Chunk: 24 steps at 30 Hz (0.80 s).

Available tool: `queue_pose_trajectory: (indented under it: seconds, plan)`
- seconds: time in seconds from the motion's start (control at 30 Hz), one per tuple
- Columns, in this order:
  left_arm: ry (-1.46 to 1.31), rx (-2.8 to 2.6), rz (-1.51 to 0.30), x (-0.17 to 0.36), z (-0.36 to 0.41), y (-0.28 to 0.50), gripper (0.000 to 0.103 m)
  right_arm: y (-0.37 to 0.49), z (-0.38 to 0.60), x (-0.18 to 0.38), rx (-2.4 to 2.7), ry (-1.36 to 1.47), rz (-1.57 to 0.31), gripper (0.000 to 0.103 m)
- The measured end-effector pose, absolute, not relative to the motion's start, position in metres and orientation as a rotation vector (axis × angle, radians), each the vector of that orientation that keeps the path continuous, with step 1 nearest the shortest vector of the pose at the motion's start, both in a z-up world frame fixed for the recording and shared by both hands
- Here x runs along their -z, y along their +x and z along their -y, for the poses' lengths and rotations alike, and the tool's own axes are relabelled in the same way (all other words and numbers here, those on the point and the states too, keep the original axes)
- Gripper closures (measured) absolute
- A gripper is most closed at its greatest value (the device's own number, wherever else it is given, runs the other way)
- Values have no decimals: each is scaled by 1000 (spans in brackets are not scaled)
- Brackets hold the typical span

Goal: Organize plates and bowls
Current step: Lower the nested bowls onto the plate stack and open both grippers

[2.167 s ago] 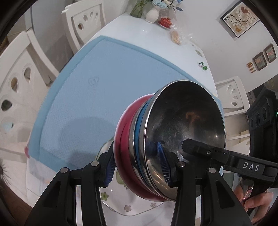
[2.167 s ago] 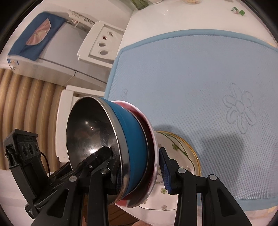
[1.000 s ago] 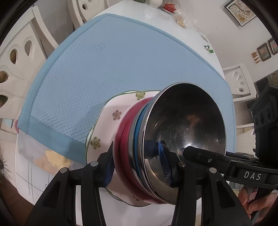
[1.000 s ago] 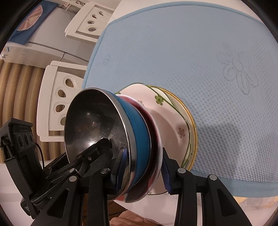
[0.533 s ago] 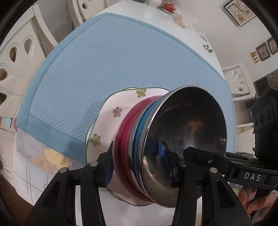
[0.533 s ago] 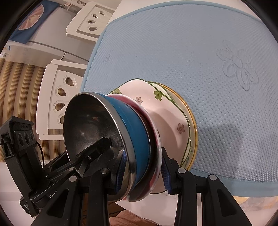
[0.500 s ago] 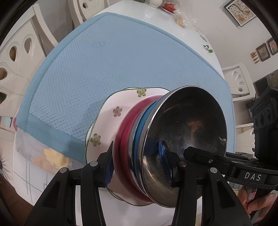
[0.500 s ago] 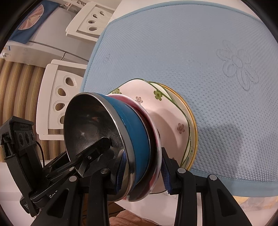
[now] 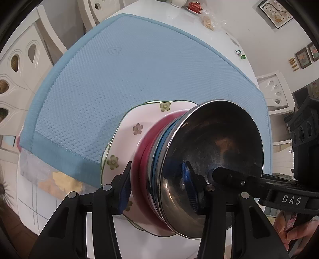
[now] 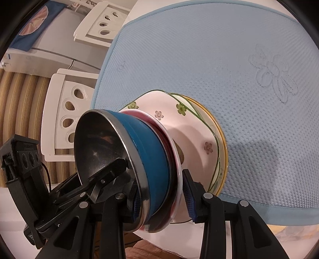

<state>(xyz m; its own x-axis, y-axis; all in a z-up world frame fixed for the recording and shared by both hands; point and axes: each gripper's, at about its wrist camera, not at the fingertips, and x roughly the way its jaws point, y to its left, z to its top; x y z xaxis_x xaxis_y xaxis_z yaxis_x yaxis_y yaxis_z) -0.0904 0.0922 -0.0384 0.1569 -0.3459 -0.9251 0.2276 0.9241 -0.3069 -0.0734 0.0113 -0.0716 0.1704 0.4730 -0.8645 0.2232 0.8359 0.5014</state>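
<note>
while both tongs grip the same nest of bowls from opposite sides, the stack sits on a floral plate (image 9: 127, 143) at the near edge of the blue mat (image 9: 119, 79). the left tongs (image 9: 157, 185) are closed onto the rims, one blue pad inside the steel bowl (image 9: 219, 151) and the other against the outside of the red bowl (image 9: 147, 151). the right tongs (image 10: 162, 194) are clamped across the stack on the opposite side: one pad lies behind the steel rim and the other presses the red bowl's rim. between steel and red sits a blue bowl (image 10: 151, 151), its wall plain in the right wrist view and only a thin band in the left. under the floral plate lies a second plate with a yellow rim (image 10: 222, 139), seen only from the right wrist. the plates overhang the mat's border toward the white desk (image 9: 219, 25). white chairs (image 10: 65, 111) stand beside the desk, and framed pictures (image 9: 276, 11) hang on the far wall.
</note>
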Motion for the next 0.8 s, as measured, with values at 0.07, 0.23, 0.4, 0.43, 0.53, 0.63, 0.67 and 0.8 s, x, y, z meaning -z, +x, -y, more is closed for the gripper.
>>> queue_pose_trajectory:
  seconds: [0.07,0.23,0.4,0.43,0.53,0.63,0.67,0.8]
  plan:
    - [-108,411,-1340,31,-94,-91,60,-72,-8,69,-185,604,-1408,66]
    - [-91,391,-1294,3,-110,-95,60,-77,7,34,-147,530,-1322,66]
    - [-9,382,-1243,-23,-122,-107,57,-97,3,3,-144,389,-1273,66]
    - [38,376,-1224,-28,-120,-112,50,-104,-1,-3,-158,364,-1257,66]
    - [143,378,-1172,-28,-112,-128,1,-122,-23,-4,-144,224,-1232,21]
    - [131,382,-1241,-11,-115,-136,1,-143,-55,0,-186,142,-1110,0]
    - [110,370,-1250,-8,-120,-137,1,-148,-63,3,-145,94,-1085,0]
    - [46,368,-1277,-4,-132,-132,1,-146,-71,10,-138,59,-1088,0]
